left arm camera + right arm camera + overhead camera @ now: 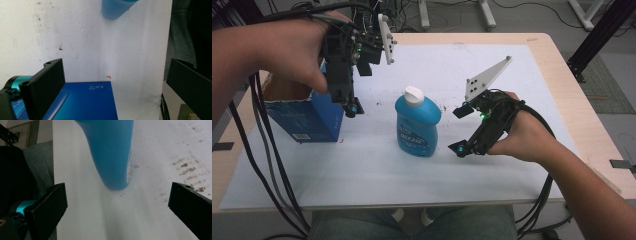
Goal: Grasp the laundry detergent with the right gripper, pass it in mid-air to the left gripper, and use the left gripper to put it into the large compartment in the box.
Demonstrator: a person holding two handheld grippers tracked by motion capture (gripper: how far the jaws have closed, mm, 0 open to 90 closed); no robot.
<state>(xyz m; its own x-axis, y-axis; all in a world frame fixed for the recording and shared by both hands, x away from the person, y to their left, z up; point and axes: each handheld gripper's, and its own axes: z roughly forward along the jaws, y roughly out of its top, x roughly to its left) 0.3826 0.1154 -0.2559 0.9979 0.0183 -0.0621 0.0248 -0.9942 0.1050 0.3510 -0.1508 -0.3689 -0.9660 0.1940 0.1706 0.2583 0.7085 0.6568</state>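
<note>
A blue detergent bottle [418, 122] with a white cap stands upright in the middle of the white foam board [362, 170]. My right gripper [458, 130] is just to its right, jaws spread and pointing at it. In the right gripper view the bottle [112, 152] stands ahead of the open gripper [117, 205], with nothing between the jaws. My left gripper [359, 89] hovers open over the right end of an open blue cardboard box [307, 117]. In the left gripper view the box top [82, 102] lies below the open gripper [115, 85], and the bottle's base [116, 8] is farther off.
The foam board covers most of a light wooden table [572, 100]. Black cables [267, 150] trail down the left side, and others [542, 195] hang off the front right. Dark specks mark the board behind the bottle. The person's legs [412, 225] are at the front edge.
</note>
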